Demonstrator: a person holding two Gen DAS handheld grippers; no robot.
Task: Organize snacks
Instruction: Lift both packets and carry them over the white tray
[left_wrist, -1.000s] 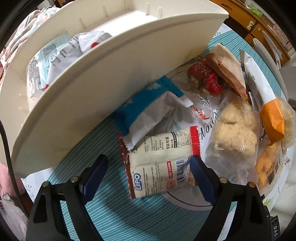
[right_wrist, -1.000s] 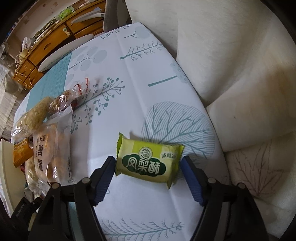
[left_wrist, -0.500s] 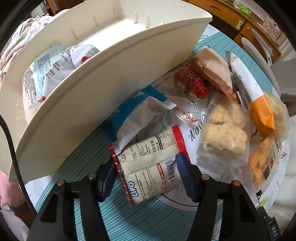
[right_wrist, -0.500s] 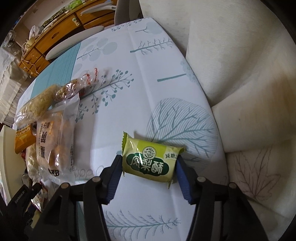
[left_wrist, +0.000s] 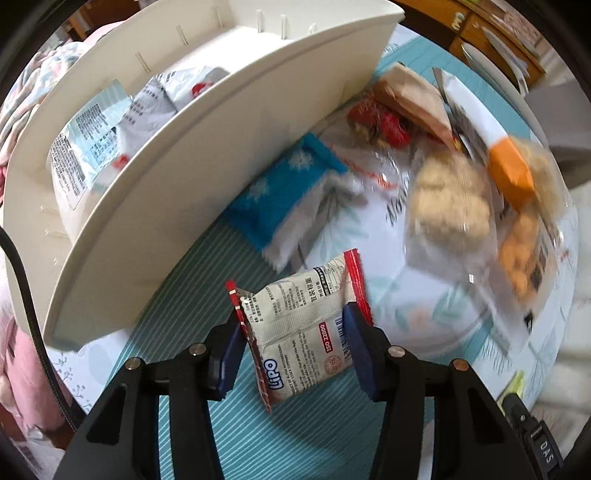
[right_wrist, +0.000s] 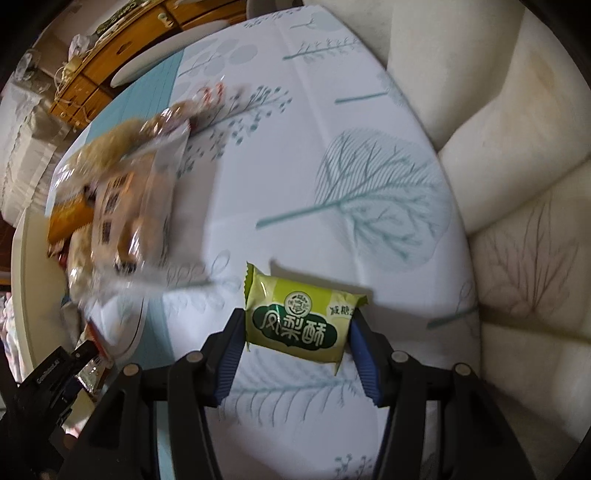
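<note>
My left gripper (left_wrist: 293, 338) is shut on a white and red Lipo snack packet (left_wrist: 301, 326) and holds it lifted above the striped teal tablecloth, just in front of the white organizer box (left_wrist: 192, 158). The box holds several white and blue packets (left_wrist: 110, 133). My right gripper (right_wrist: 297, 326) is shut on a green pineapple-cake packet (right_wrist: 299, 321) and holds it above the white leaf-print tablecloth (right_wrist: 332, 166).
A blue packet (left_wrist: 284, 195) lies against the box wall. Red candies (left_wrist: 380, 123), a brown bag (left_wrist: 413, 96), clear bags of puffed snacks (left_wrist: 450, 206) and an orange-ended pack (left_wrist: 509, 170) lie to the right. The snack pile (right_wrist: 118, 206) shows left of the right gripper; a cream cushion (right_wrist: 517, 184) is right.
Both grippers closed from open onto their packets. The left one lifted the Lipo packet off the cloth; the right one lifted the green packet.
</note>
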